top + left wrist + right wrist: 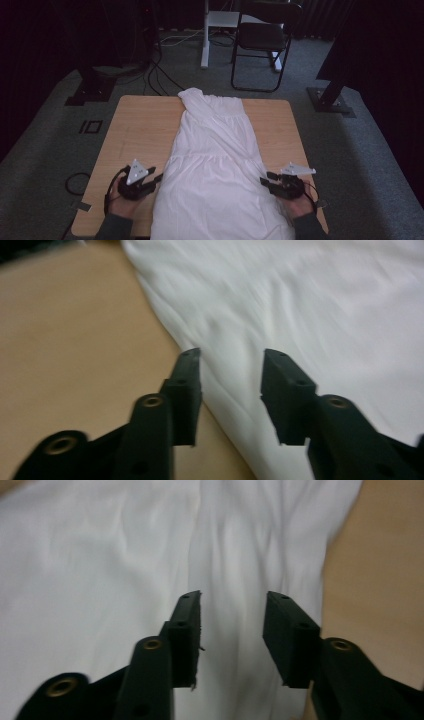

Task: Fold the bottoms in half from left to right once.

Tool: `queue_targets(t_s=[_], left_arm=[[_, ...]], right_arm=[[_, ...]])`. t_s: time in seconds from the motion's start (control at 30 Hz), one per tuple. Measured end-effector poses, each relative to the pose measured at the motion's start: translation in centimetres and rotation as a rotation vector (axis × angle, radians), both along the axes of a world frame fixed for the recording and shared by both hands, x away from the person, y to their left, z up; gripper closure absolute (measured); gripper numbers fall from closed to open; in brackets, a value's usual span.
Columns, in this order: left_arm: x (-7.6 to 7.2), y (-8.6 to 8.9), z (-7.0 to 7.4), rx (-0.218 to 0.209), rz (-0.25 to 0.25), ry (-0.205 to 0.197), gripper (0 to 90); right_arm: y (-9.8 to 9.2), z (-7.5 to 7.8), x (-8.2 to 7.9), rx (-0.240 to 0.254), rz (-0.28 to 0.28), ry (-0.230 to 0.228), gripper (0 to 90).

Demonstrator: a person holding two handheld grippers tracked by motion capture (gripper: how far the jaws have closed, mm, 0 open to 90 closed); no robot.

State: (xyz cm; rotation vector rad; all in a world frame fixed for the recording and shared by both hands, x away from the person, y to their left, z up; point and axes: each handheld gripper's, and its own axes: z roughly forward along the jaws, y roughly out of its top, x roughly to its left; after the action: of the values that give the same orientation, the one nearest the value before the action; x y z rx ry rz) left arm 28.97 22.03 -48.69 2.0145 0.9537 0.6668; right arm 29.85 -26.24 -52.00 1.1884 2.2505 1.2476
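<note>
A white dress (216, 165) lies flat along the middle of the wooden worktop (140, 130), its narrow gathered top at the far edge and its wide skirt spreading toward the person, the hem reaching the near edge. The left tongs (159, 177) sit at the skirt's left border, held in the left hand (122, 200), jaws pointing in toward the cloth. The right tongs (264, 180) sit at the skirt's right border in the right hand (300, 202), also pointing inward. In the left gripper view the left tongs (230, 375) are spread, with nothing pinched; through the gap shows the dress (300, 315), and bare worktop (75, 350) lies to one side. In the right gripper view the right tongs (232, 615) are likewise spread and hold nothing, the dress (125, 555) showing between and beyond the jaws, with a strip of worktop (380, 580) at the edge. Both views are blurred. Behind the worktop a black chair (262, 40) stands on grey carpet (50, 135), with cables (160, 75) trailing nearby.
</note>
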Motion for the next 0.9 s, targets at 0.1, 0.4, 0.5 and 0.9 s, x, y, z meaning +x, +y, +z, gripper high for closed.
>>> queue_targets(t_s=[0.1, 0.4, 0.5, 0.9], left_arm=[[3.3, -0.4, 0.9, -0.029, 0.017, 0.007, 50.9], [10.3, -3.6, -2.5, 0.005, 0.024, 0.119, 44.4], [10.9, -4.9, -3.8, 0.054, 0.007, 0.147, 44.2], [11.0, -5.5, -5.2, 0.138, -0.042, 0.209, 86.4]], right_arm=[[1.6, 1.1, 3.3, -0.002, -0.008, -0.029, 51.0], [8.4, -0.2, 11.2, -0.079, 0.083, 0.033, 37.6], [9.6, -1.3, 12.7, -0.153, 0.091, 0.058, 60.6], [1.3, -0.4, 15.2, -0.049, -0.241, 0.016, 88.4]])
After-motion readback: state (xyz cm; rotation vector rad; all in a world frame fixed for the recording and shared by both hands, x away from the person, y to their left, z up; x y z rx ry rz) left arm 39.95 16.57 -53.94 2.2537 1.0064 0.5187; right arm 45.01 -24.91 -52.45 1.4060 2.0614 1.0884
